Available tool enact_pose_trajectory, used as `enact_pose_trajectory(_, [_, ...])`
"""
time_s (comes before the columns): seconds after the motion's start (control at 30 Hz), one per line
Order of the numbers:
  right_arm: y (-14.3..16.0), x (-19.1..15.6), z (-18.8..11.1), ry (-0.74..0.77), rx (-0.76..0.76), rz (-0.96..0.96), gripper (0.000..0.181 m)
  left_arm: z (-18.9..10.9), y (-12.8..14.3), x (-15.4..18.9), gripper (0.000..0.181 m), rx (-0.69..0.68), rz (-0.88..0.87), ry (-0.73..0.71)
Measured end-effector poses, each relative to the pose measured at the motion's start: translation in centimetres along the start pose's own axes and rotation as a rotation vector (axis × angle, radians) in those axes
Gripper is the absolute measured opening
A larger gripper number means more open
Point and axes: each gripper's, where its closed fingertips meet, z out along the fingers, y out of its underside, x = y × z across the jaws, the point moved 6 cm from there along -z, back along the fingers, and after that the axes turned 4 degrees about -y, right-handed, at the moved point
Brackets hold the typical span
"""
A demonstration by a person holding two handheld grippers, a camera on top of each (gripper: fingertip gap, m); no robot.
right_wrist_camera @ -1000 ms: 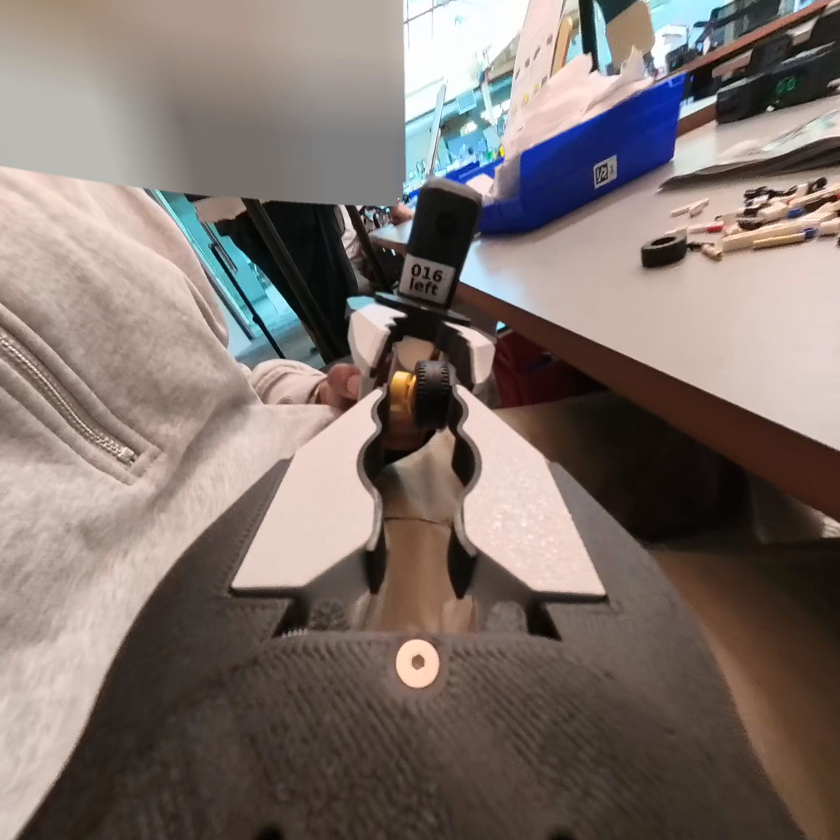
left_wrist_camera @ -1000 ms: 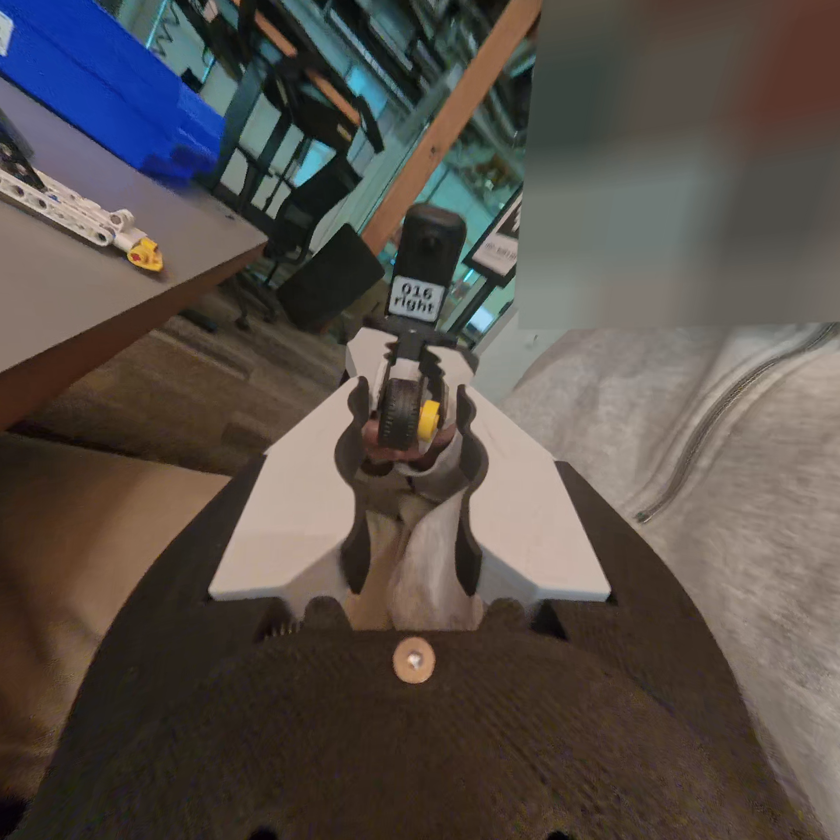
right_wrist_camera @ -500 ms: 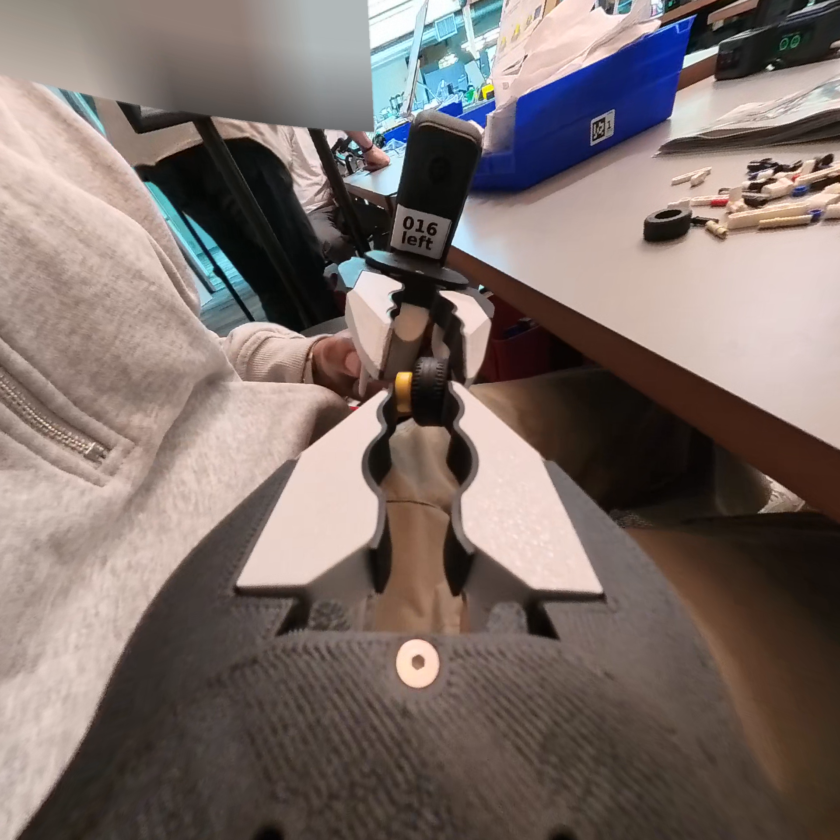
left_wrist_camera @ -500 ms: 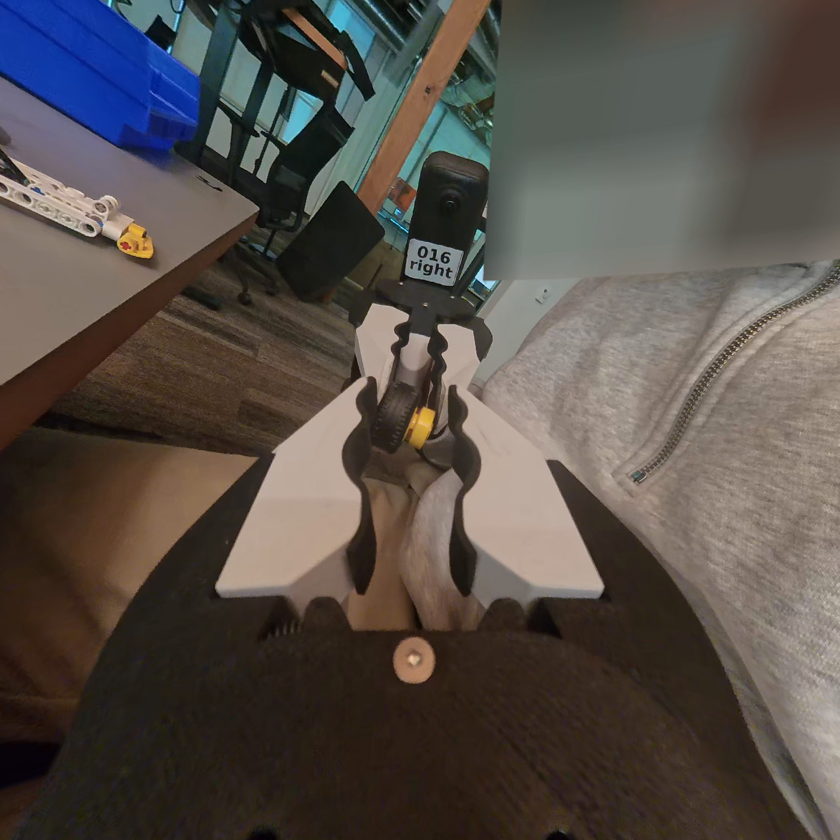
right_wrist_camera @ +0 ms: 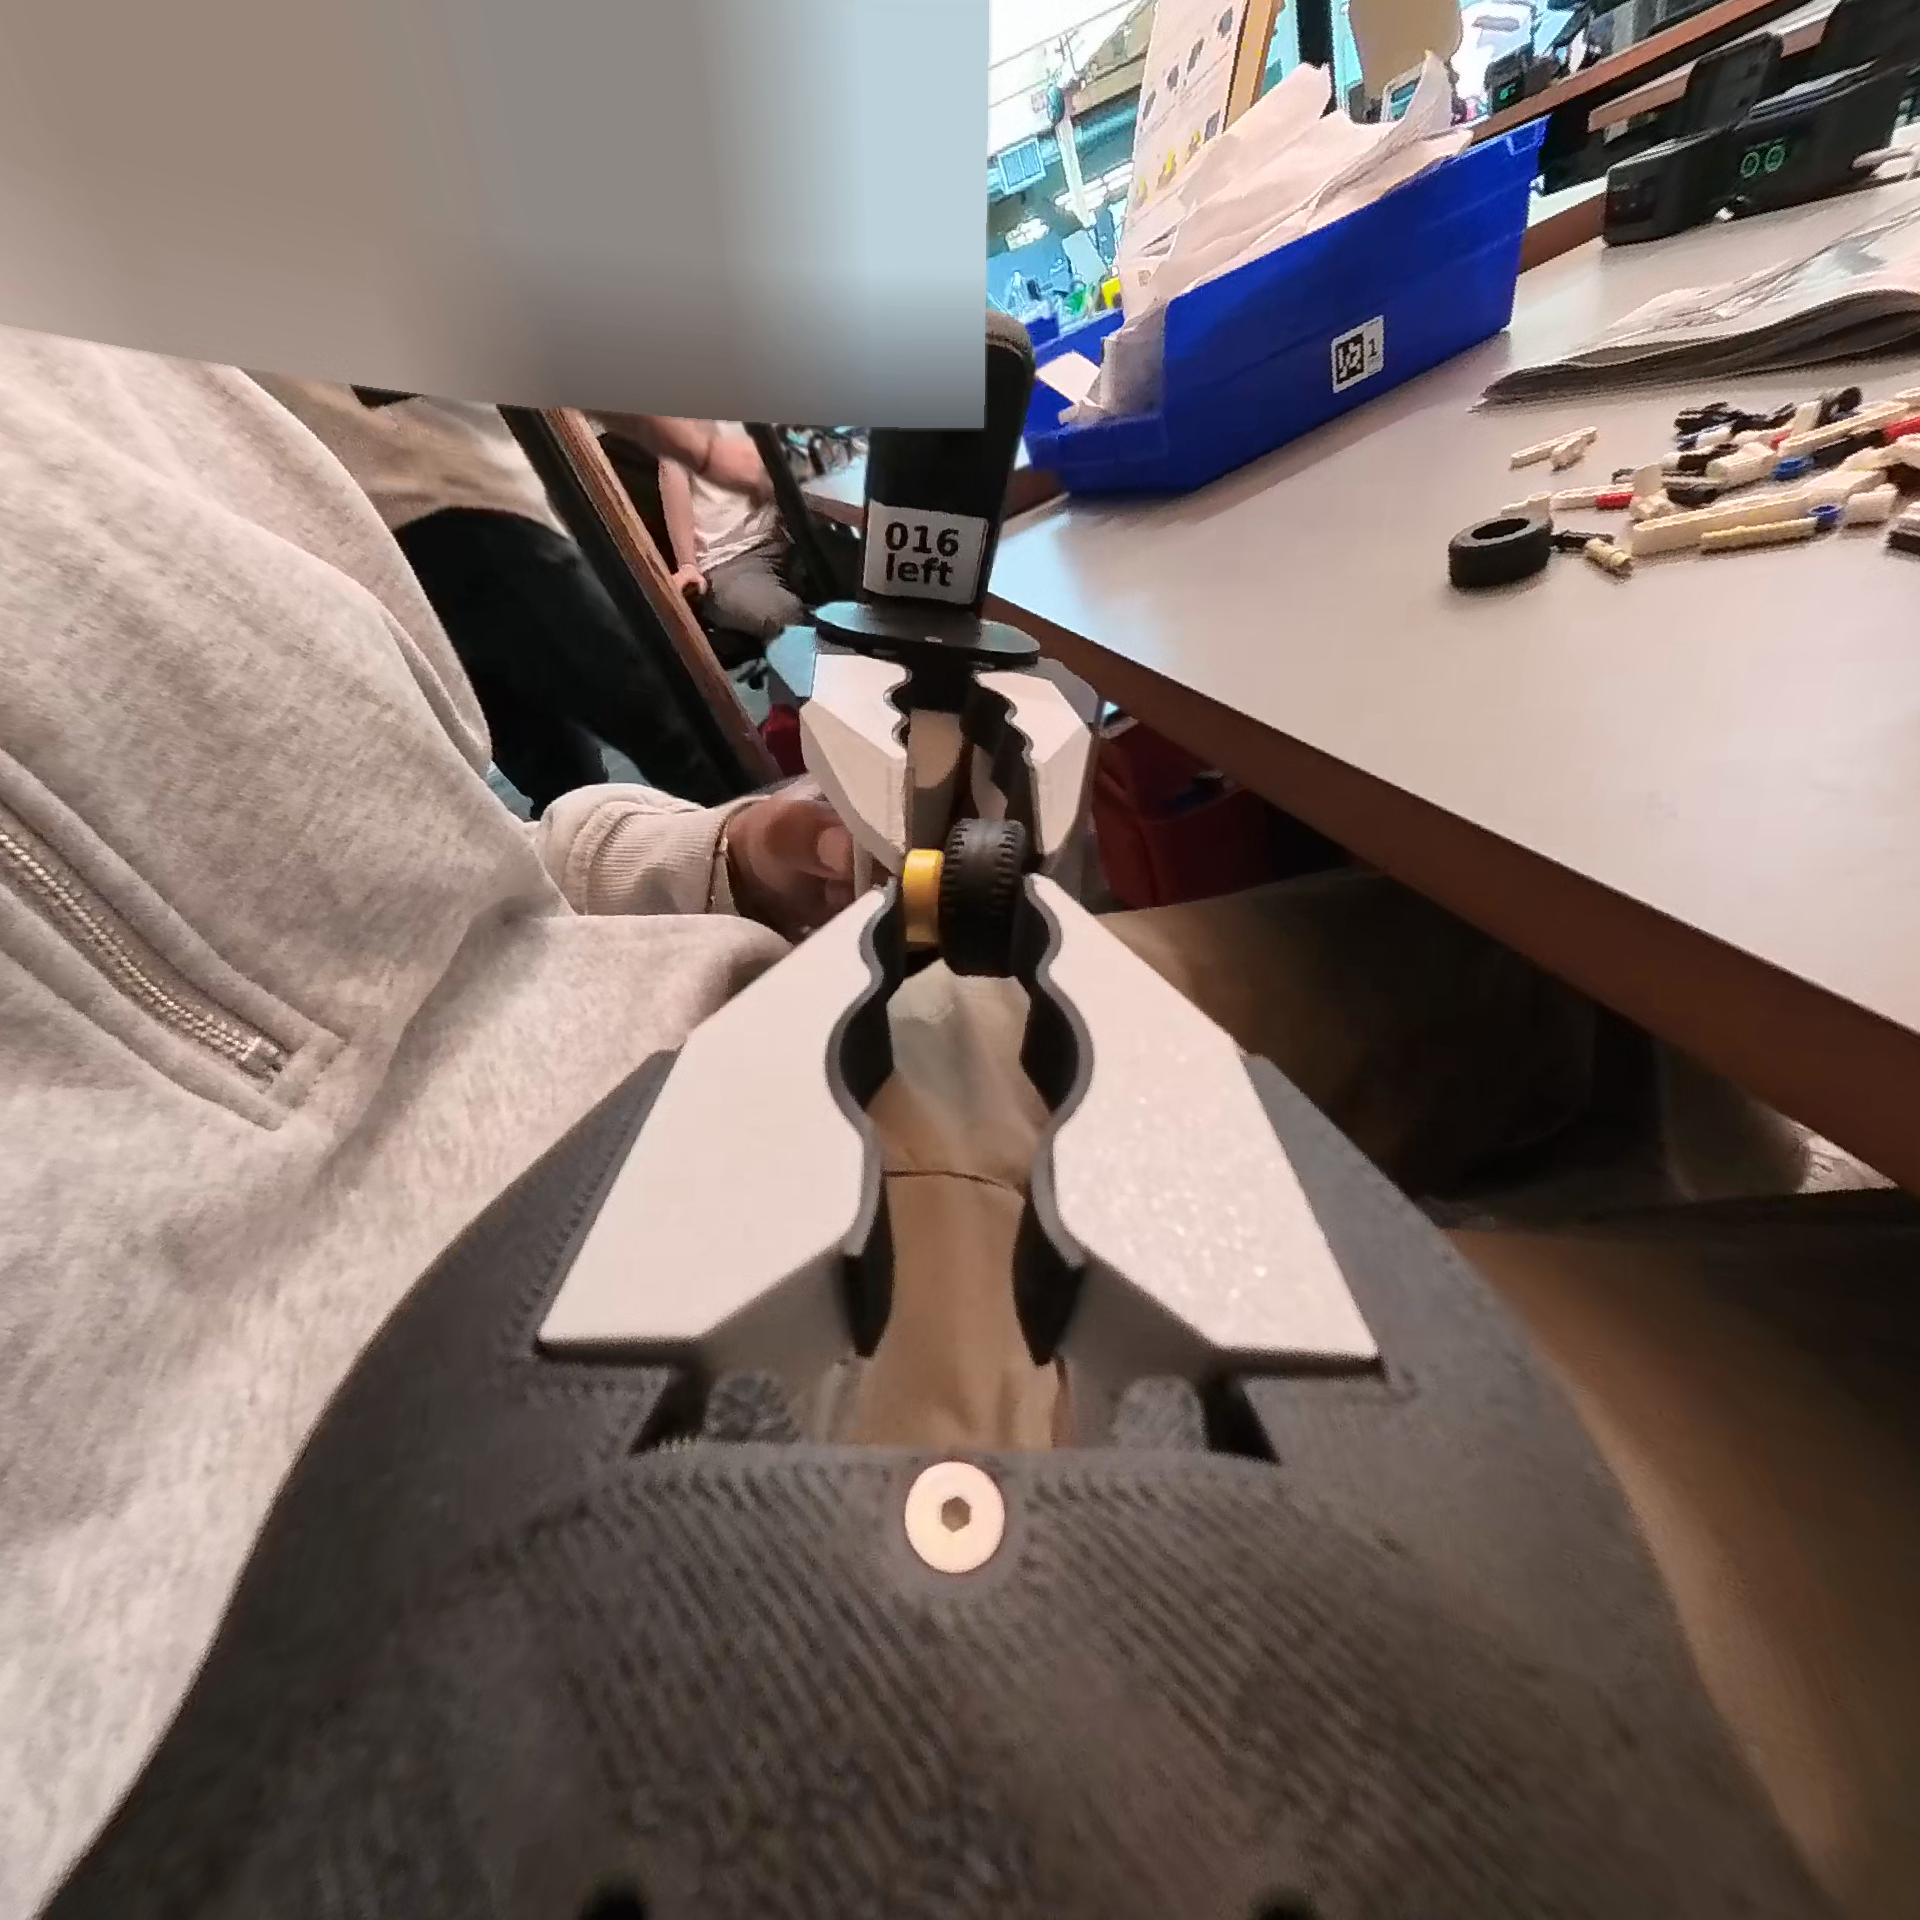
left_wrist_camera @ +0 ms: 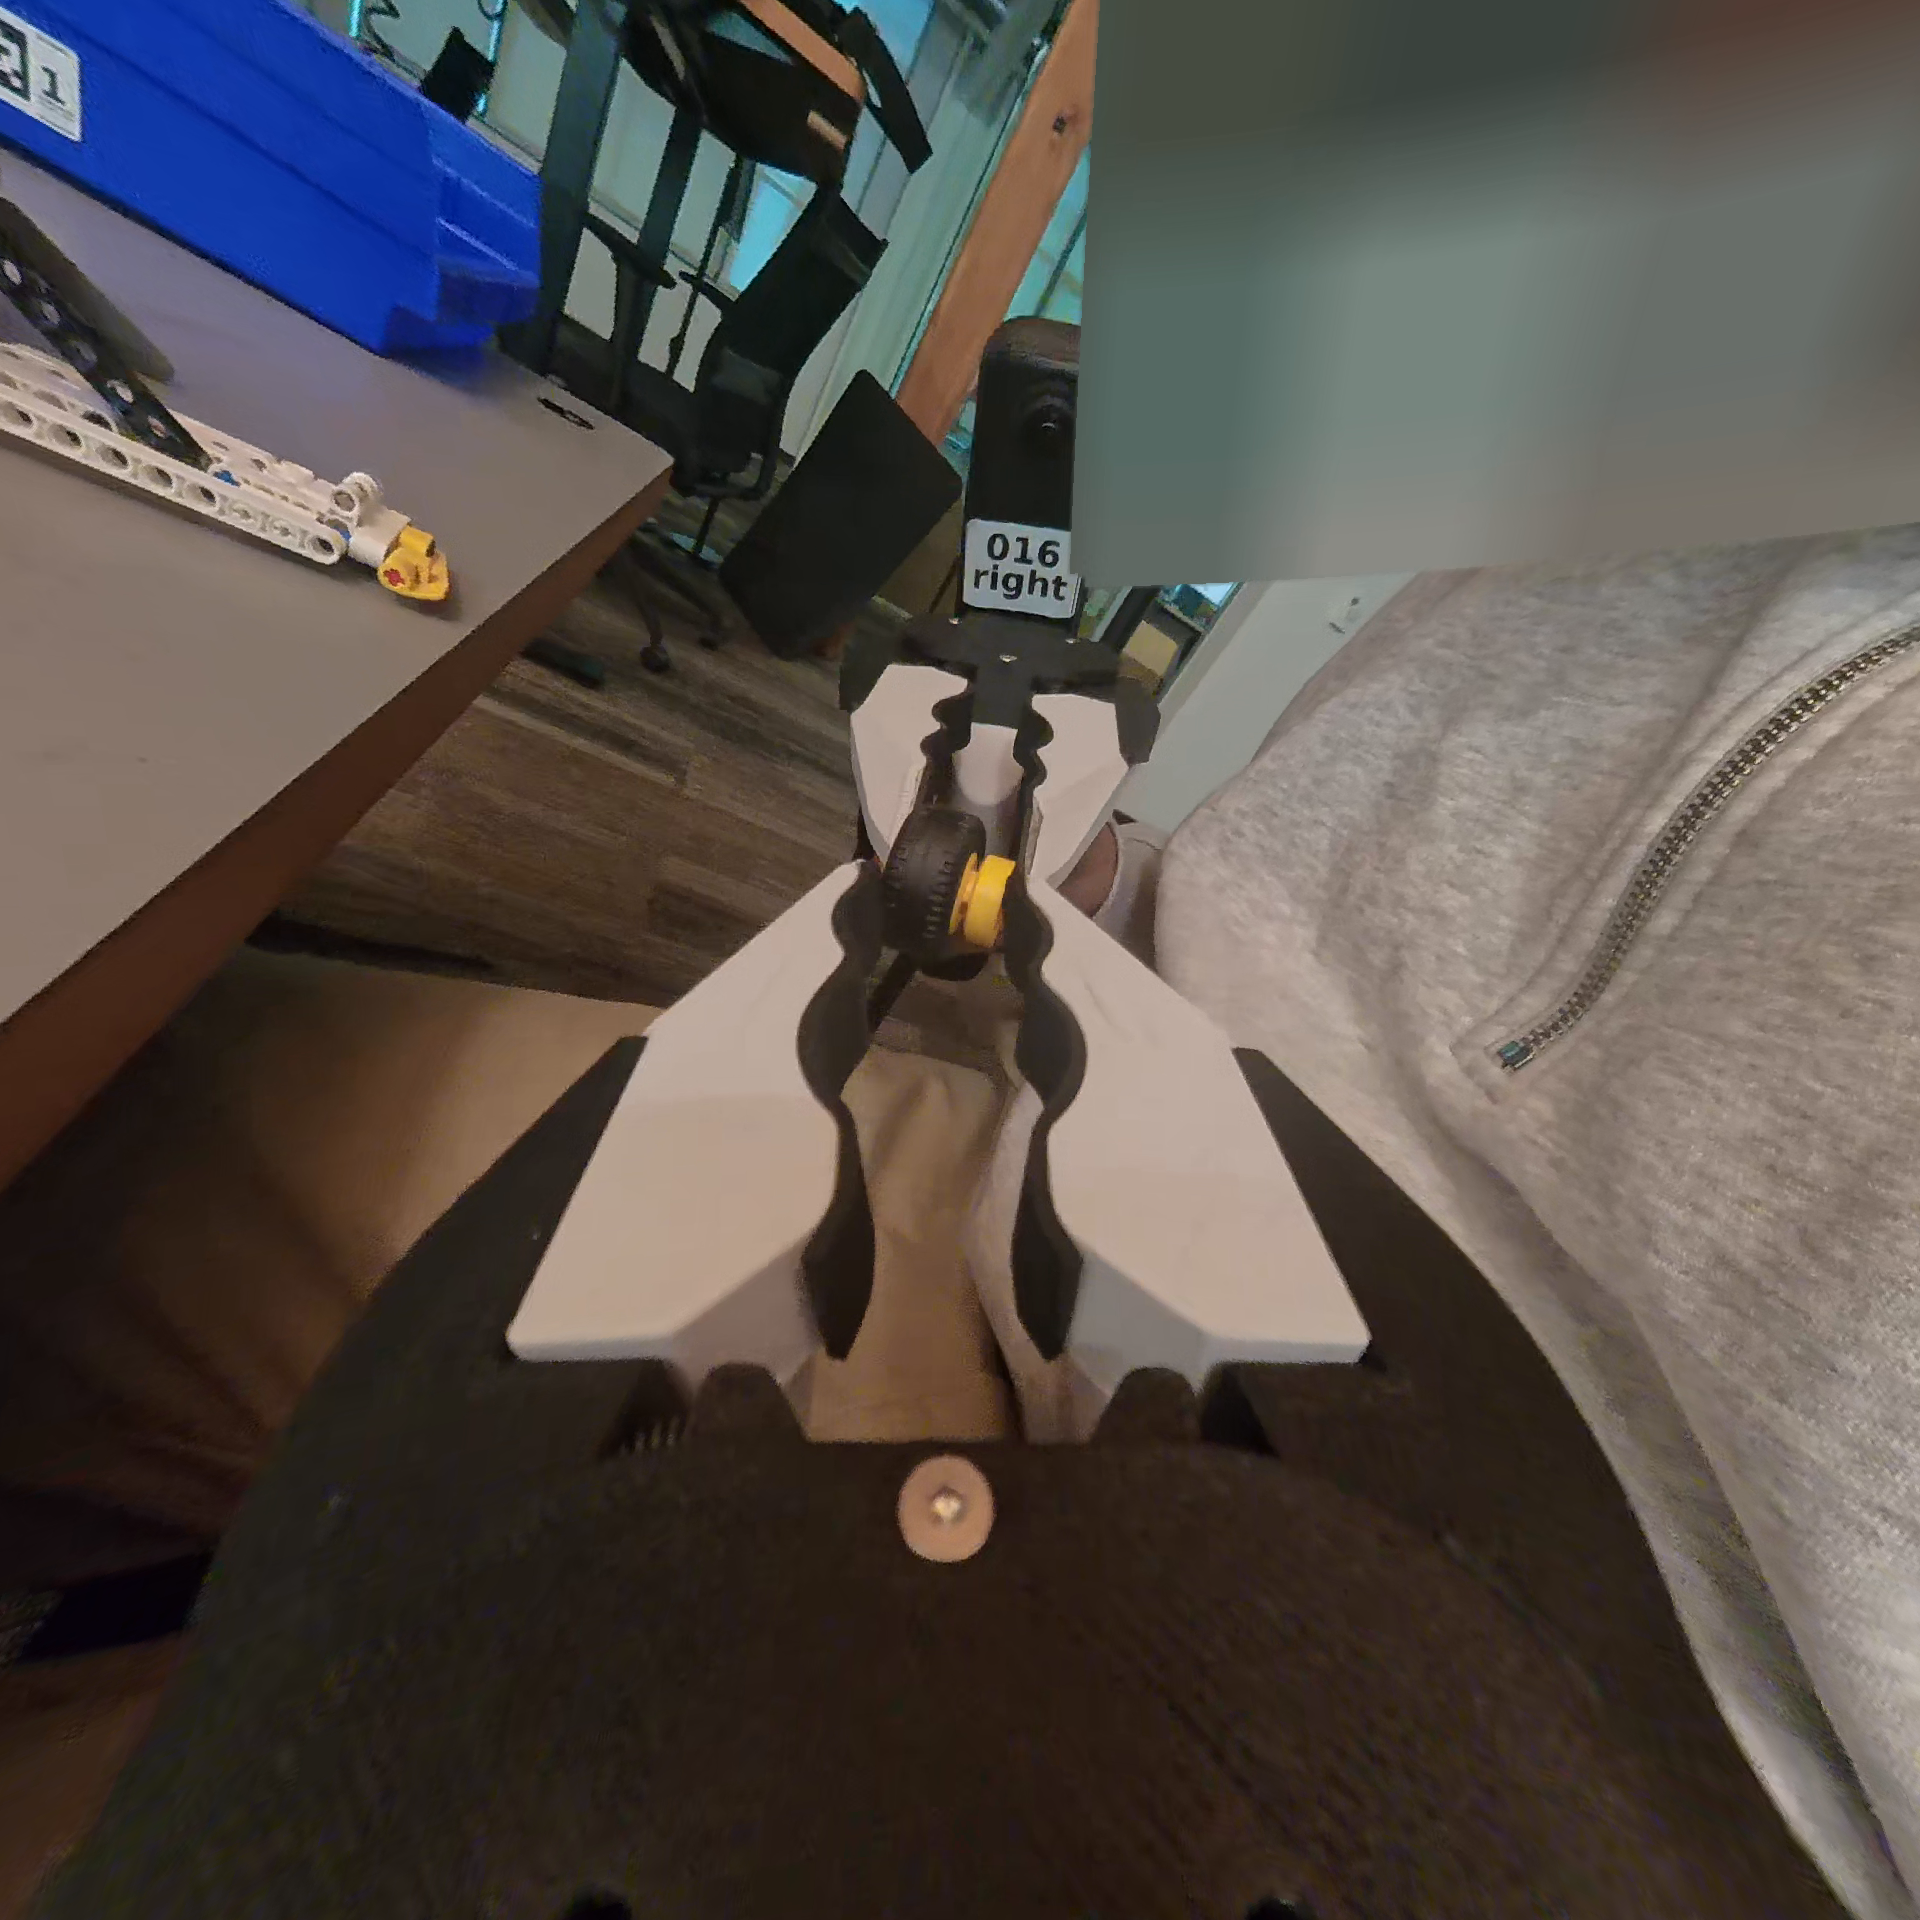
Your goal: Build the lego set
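Both grippers, left [left_wrist_camera: 940, 894] and right [right_wrist_camera: 961, 904], met tip to tip, each pinching the black wheel [left_wrist_camera: 923, 896] (yellow hub [left_wrist_camera: 980, 902]).

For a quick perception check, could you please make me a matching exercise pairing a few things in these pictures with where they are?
Things:
1. small black tyre with yellow hub
2. loose black tyre
3. white beam assembly with a yellow end piece
4. crumpled white paper

Places:
A. inside the blue bin
B. lying alone on the table, beside scattered small pieces
C. between the tips of the two grippers, off the table
D. near the table corner in the left wrist view

Pairs: 1-C, 2-B, 3-D, 4-A
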Motion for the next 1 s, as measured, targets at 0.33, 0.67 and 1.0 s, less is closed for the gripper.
enact_pose_trajectory(0.33, [-0.2, 0.1, -0.3, -0.010, 0.034, 0.029, 0.019, 0.3, -0.1, 0.3, 0.022, 0.029, 0.008, -0.044])
enact_pose_trajectory(0.67, [-0.3, 0.5, -0.3, 0.012, 0.059, 0.054, 0.019, 0.5, -0.3, 0.0, 0.021, 0.033, -0.001, -0.092])
enact_pose_trajectory(1.0, [-1.6, -0.2, -0.2, 0.167, 0.094, -0.305, 0.020, 0.5, -1.2, -0.3, 0.023, 0.142, -0.051, -0.047])
